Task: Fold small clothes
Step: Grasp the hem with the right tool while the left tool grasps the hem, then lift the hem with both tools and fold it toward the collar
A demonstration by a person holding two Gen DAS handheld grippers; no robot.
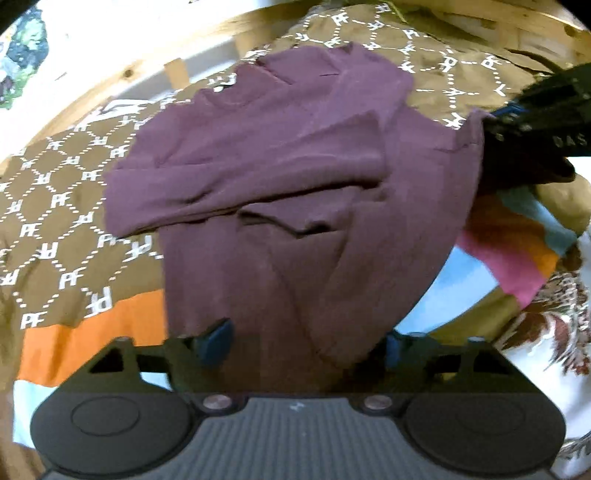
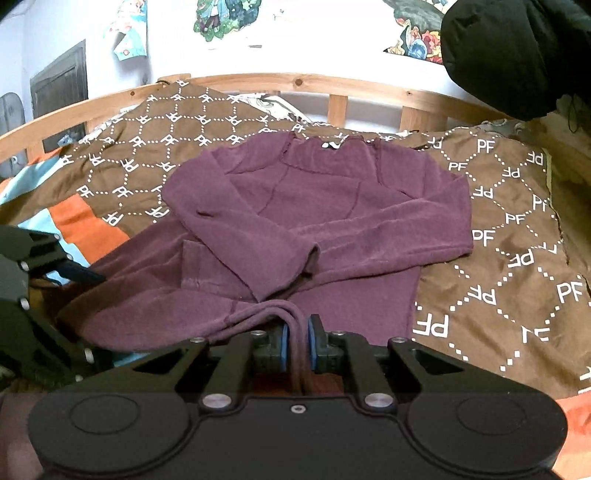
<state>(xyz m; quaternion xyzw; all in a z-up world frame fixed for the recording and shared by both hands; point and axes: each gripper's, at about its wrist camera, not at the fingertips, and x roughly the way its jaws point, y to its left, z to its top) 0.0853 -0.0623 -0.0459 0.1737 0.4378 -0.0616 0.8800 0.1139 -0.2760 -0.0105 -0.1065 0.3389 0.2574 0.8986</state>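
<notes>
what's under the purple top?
The purple top lies on a brown PF-print cloth, with an orange-and-blue blanket past its edge. Whatever lies directly beneath the top is covered.

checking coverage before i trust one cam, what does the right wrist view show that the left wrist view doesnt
Only the right wrist view shows the right claw shut on a bunched fold of the purple top, the neckline label, and the wall stickers.

Only the left wrist view shows the pink and orange cloth and the floral fabric at the right, and the left claw with the top's hem between its fingers.

Both show the top with sleeves folded across, the brown PF blanket and the wooden bed rail.
</notes>
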